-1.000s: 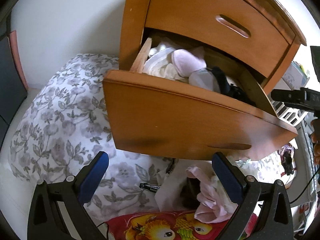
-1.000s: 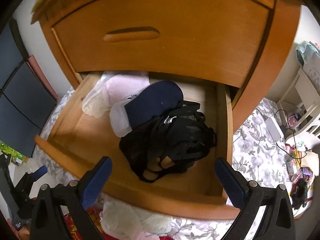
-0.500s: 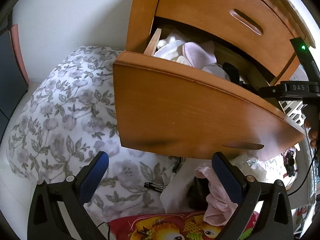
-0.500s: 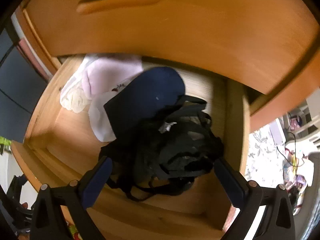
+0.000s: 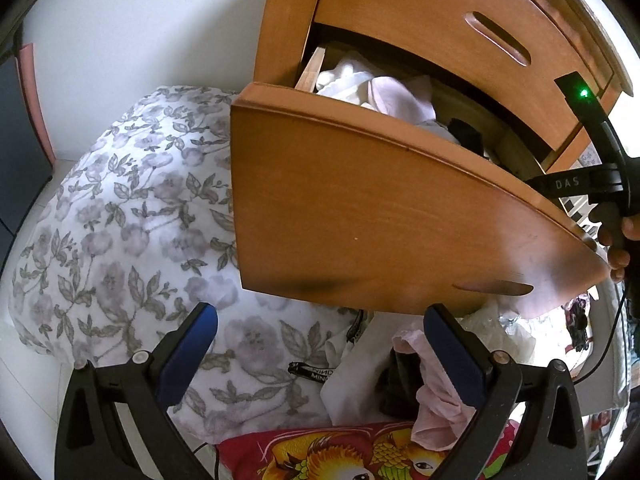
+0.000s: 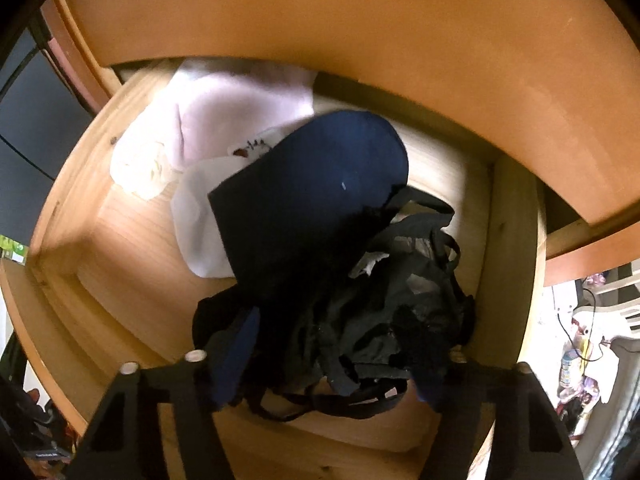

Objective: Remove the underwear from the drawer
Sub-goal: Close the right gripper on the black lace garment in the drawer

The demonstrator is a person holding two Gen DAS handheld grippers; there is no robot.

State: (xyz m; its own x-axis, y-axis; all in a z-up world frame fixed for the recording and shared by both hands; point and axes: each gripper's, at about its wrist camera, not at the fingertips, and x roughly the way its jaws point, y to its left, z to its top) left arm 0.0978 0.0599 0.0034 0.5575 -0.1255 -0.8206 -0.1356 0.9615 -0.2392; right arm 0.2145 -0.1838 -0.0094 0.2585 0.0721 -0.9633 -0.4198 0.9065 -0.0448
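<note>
The lower wooden drawer [image 5: 360,216] stands pulled open. In the right wrist view it holds a tangled black underwear bundle [image 6: 380,320], a navy garment [image 6: 312,200] and pale pink and white garments [image 6: 240,108]. My right gripper [image 6: 332,368] points steeply down into the drawer. Its jaws have just been closing, and the blue pads [image 6: 236,352] now press into the black underwear from both sides. In the left wrist view a hand [image 5: 616,240] holds that gripper at the drawer's right end. My left gripper [image 5: 320,344] hangs open below the drawer front, with nothing between its fingers.
A floral quilt [image 5: 120,220] lies left of the cabinet. Below the drawer front sit a pink garment [image 5: 432,392] and a red printed cloth [image 5: 360,456]. The upper drawer [image 5: 440,20] is closed and overhangs the open one. White furniture [image 6: 608,312] and clutter stand to the right.
My right gripper has sunk into the drawer and its jaws have narrowed onto the black underwear. The left gripper has hardly moved and stays open.
</note>
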